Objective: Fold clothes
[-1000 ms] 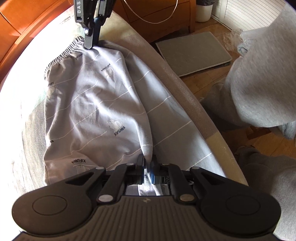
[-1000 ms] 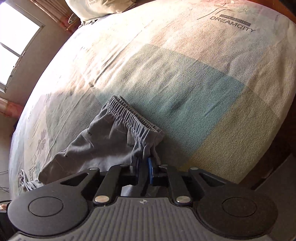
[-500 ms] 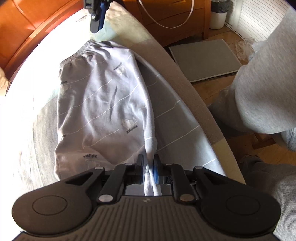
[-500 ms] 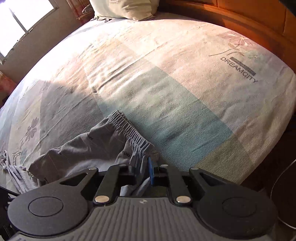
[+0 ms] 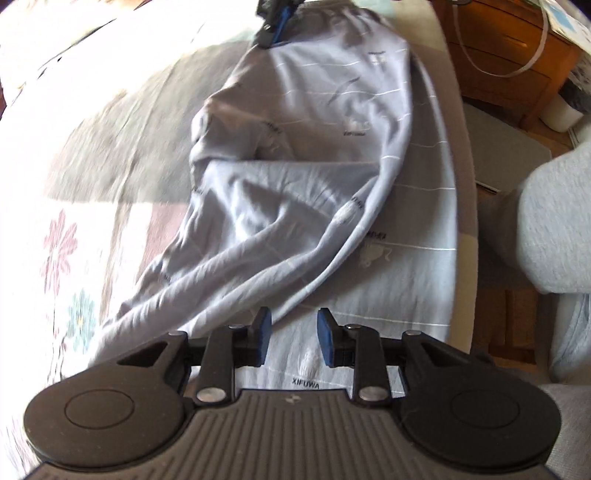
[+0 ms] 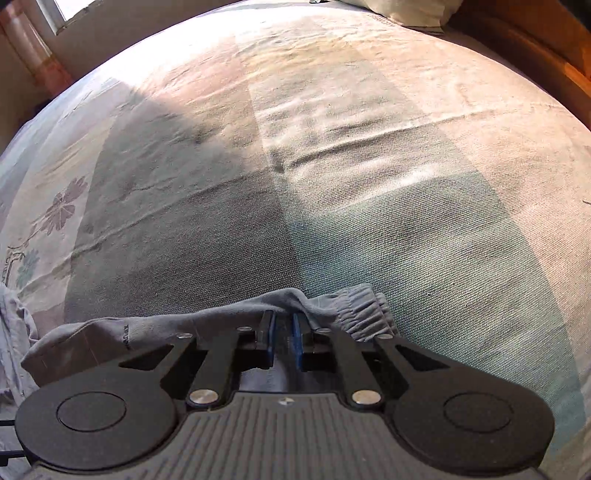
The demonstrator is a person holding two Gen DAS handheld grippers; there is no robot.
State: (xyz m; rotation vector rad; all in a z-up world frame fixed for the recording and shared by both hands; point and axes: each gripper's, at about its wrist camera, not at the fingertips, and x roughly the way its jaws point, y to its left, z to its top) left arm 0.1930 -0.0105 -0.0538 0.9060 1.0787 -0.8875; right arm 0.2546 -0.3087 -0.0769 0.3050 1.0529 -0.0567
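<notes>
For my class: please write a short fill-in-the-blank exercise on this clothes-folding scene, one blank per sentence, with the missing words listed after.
1. The left gripper has its jaws ____.
2. The right gripper grips the shorts near their elastic ____.
3. The shorts lie on a ____.
4. The word printed on the shorts reads ____.

Missing words: open; waistband; bed; XIFUWA

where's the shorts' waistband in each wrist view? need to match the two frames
Left wrist: waistband at top centre, far end of the shorts, beside the right gripper.
Right wrist: waistband at lower centre-right, bunched by the gripper's fingers.
Shared landmark: flower print on the bed cover.
</notes>
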